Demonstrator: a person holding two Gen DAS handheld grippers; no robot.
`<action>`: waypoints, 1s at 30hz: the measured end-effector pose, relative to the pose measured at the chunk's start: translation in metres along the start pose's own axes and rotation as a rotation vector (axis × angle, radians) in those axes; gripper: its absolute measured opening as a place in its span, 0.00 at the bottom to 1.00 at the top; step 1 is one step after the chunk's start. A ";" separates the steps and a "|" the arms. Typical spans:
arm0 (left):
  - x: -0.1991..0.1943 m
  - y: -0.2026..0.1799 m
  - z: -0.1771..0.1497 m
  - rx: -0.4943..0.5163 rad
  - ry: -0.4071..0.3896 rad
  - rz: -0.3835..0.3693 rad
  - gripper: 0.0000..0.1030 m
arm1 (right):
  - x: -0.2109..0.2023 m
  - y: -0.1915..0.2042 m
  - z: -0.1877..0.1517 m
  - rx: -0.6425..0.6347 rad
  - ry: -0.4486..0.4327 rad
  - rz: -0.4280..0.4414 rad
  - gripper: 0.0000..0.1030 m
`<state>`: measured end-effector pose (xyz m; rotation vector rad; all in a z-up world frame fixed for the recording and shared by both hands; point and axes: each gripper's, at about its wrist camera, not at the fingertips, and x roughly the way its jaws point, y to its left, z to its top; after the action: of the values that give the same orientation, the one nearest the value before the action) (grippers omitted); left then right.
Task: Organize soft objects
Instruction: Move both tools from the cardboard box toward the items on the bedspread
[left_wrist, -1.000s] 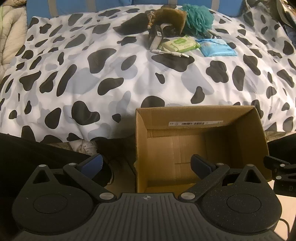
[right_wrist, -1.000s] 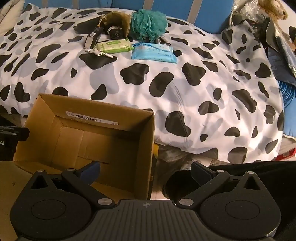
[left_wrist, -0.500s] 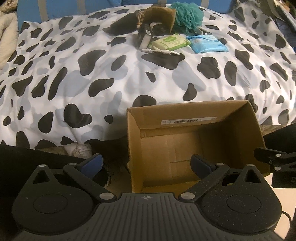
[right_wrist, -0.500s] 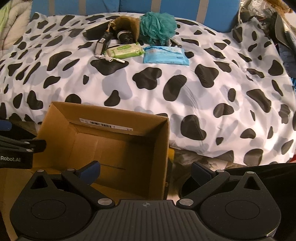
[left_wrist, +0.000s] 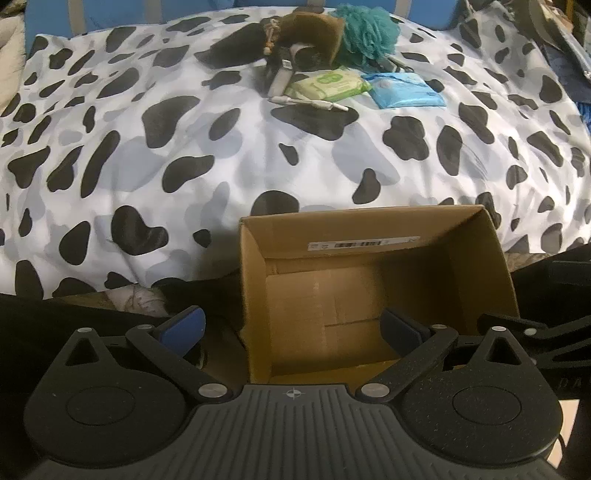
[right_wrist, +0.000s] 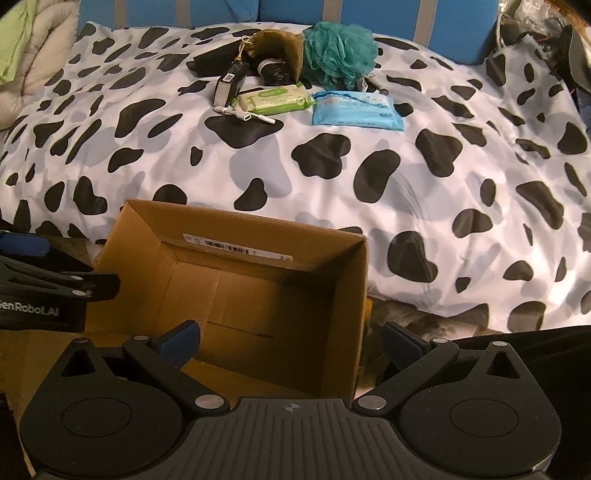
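the bed (right_wrist: 424, 192), covered in a cow-print duvet, fills most of both views. compared with a second ago, both cameras sit higher and look further over the bed, so the far group of items appears lower in the frames; nothing on the bed has shifted.

the cardboard box (right_wrist: 354, 288) stands at the near edge of the bed, open side up and empty. it lies directly ahead of both grippers.

the soft items are grouped at the far side of the bed, well apart from the box: a teal bath pouf (right_wrist: 338, 50), a blue wipes pack (right_wrist: 356, 110) just in front of it, and a green wipes pack (right_wrist: 275, 99) beside that. a brown pouch (right_wrist: 282, 48), a small dark carton (right_wrist: 229, 83) and a white pen-like item (right_wrist: 245, 115) lie touching or just beside them.

the left gripper (left_wrist: 291, 330) has its fingers spread wide and holds nothing. the right gripper (right_wrist: 291, 336) is likewise spread and unloaded.

judgement: the task is at its start. the raised viewpoint suggests a reach toward the far group is being prepared; no item is yet in the box.
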<state>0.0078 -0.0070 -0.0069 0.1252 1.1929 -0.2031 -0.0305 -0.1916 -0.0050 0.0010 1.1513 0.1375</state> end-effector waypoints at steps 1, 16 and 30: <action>0.001 -0.001 0.000 0.003 0.001 -0.006 1.00 | 0.000 -0.001 -0.001 0.002 0.001 0.005 1.00; 0.002 -0.013 0.005 0.026 0.003 -0.037 1.00 | 0.006 -0.032 -0.001 0.223 0.043 0.088 1.00; -0.004 0.006 0.010 -0.071 0.002 -0.081 1.00 | -0.003 -0.036 0.009 0.238 -0.041 0.063 1.00</action>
<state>0.0170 -0.0031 0.0007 0.0154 1.2063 -0.2313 -0.0201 -0.2266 -0.0010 0.2496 1.1217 0.0551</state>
